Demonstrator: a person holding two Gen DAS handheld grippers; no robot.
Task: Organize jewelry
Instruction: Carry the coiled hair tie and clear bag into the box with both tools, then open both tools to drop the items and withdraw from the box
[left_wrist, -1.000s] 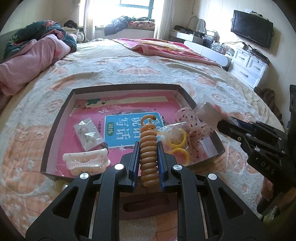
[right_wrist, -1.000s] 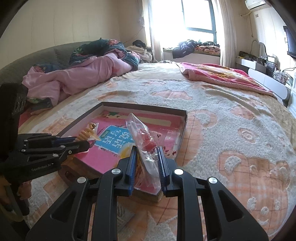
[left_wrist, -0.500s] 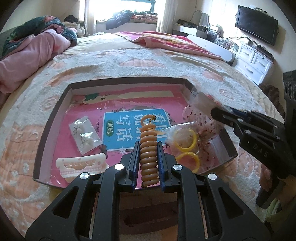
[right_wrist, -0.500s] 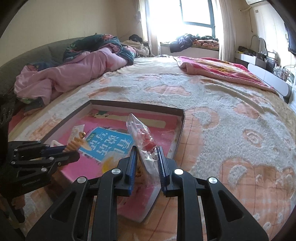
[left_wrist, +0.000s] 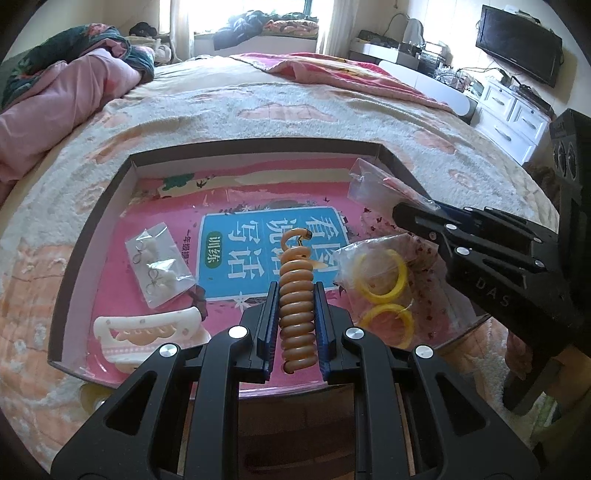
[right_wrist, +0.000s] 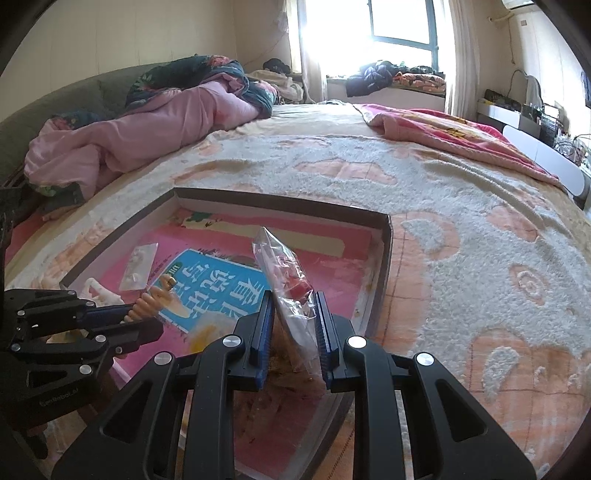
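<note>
My left gripper (left_wrist: 295, 325) is shut on an orange coiled hair tie (left_wrist: 296, 295) and holds it over the near part of a shallow box (left_wrist: 92, 214) lined with a pink book. My right gripper (right_wrist: 293, 332) is shut on a clear plastic bag with a red item inside (right_wrist: 286, 277), over the box's right side (right_wrist: 386, 258). In the box lie a small bag of earrings (left_wrist: 157, 269), a white hair clip (left_wrist: 147, 332) and a bag of yellow rings (left_wrist: 380, 291). The right gripper shows in the left wrist view (left_wrist: 410, 214), the left gripper in the right wrist view (right_wrist: 147, 317).
The box sits on a bed with a cream and orange patterned blanket (right_wrist: 461, 229). A pink quilt (right_wrist: 140, 129) is piled at the far left. White drawers and a television (left_wrist: 517, 40) stand at the right.
Both grippers have moved forward over the box, each still holding its item. The box now looks nearer and larger in both views.
</note>
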